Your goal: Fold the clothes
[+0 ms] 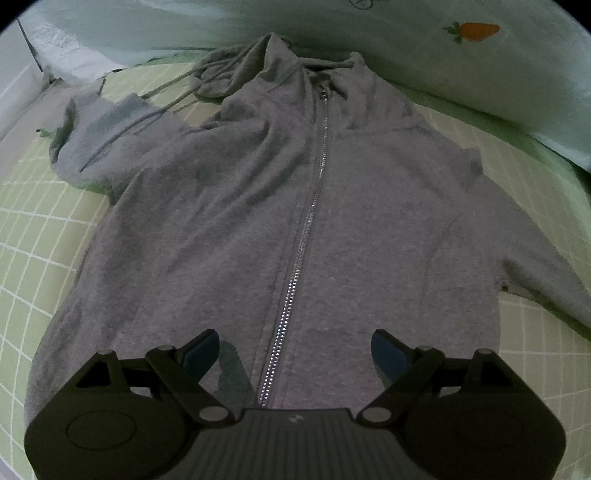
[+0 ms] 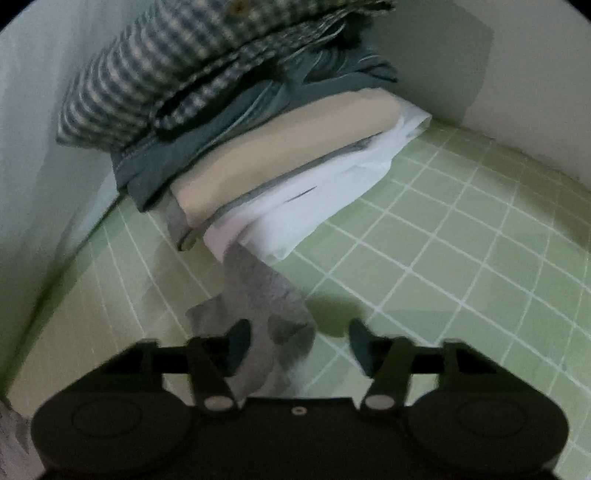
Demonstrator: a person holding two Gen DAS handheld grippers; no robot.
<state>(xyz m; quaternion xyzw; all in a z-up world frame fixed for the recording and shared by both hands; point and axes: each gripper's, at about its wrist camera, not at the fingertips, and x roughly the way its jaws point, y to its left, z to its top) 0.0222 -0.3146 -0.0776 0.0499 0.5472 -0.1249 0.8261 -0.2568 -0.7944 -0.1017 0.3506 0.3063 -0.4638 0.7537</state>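
Observation:
A grey zip-up hoodie point(image 1: 221, 206) lies flat and face up on the green checked sheet point(image 1: 33, 240), its zipper point(image 1: 314, 192) closed and its hood point(image 1: 266, 62) bunched at the far end. One sleeve point(image 1: 110, 136) is spread to the left, the other point(image 1: 535, 266) to the right. My left gripper point(image 1: 295, 339) hovers open above the hem, with the zipper running between its fingers. In the right wrist view my right gripper point(image 2: 298, 328) is open. A grey sleeve end point(image 2: 258, 295) lies crumpled on the sheet, close to its left finger point(image 2: 238, 339), and the pads do not press it.
A stack of folded clothes point(image 2: 221, 129) sits in the bed's corner against pale walls point(image 2: 33, 110), with checked shirts on top and a white garment at the bottom. Pale bedding with a carrot print point(image 1: 480, 31) lies beyond the hood. Green sheet point(image 2: 461, 258) extends right of the stack.

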